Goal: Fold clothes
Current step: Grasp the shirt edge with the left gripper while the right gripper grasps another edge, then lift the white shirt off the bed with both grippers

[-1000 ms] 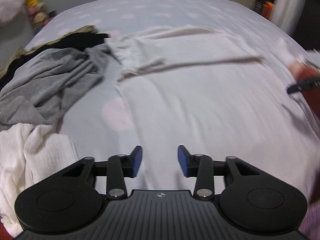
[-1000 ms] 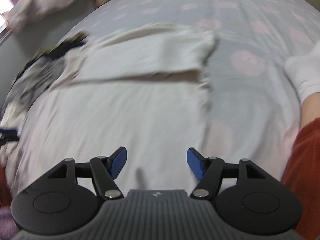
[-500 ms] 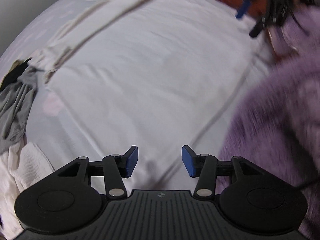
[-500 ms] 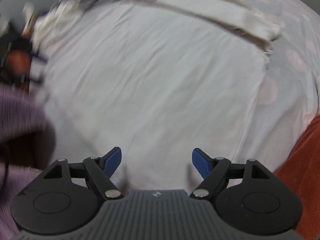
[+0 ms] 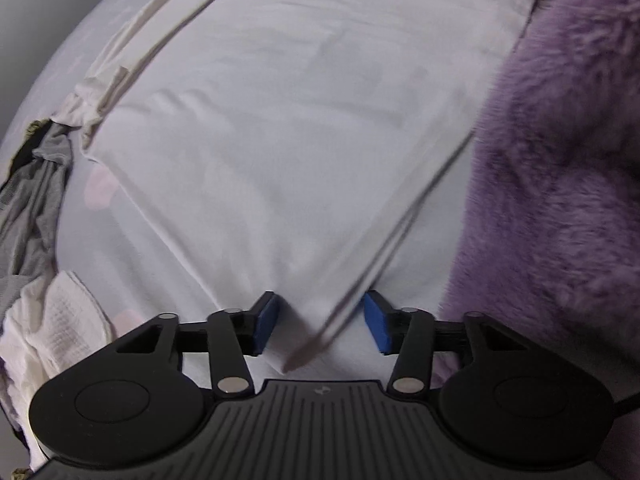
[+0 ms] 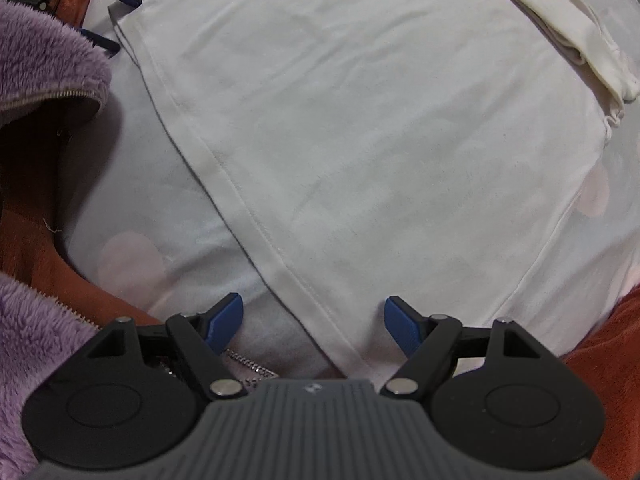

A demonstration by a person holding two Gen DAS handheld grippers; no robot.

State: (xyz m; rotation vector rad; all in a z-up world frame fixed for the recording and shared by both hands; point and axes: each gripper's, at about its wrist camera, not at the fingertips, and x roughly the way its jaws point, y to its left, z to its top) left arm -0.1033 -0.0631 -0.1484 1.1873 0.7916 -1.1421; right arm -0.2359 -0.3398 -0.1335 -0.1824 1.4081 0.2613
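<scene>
Left wrist view: within 1 second the left hand-held gripper (image 5: 320, 322) and right hand-held gripper (image 6: 314, 322) dropped to the white shirt's (image 6: 360, 120) hem corners on the bed (image 6: 132, 216), both wide open, gripping nothing; probably about to grasp.

From my feed it's all on a bed with a pale lavender sheet dotted in pink (image 6: 132, 256). Spread flat on it is a big white cotton garment (image 5: 280, 140), and off to the side there's a crumpled grey top (image 5: 36, 200) plus a white waffle-textured cloth (image 5: 52, 332).
</scene>
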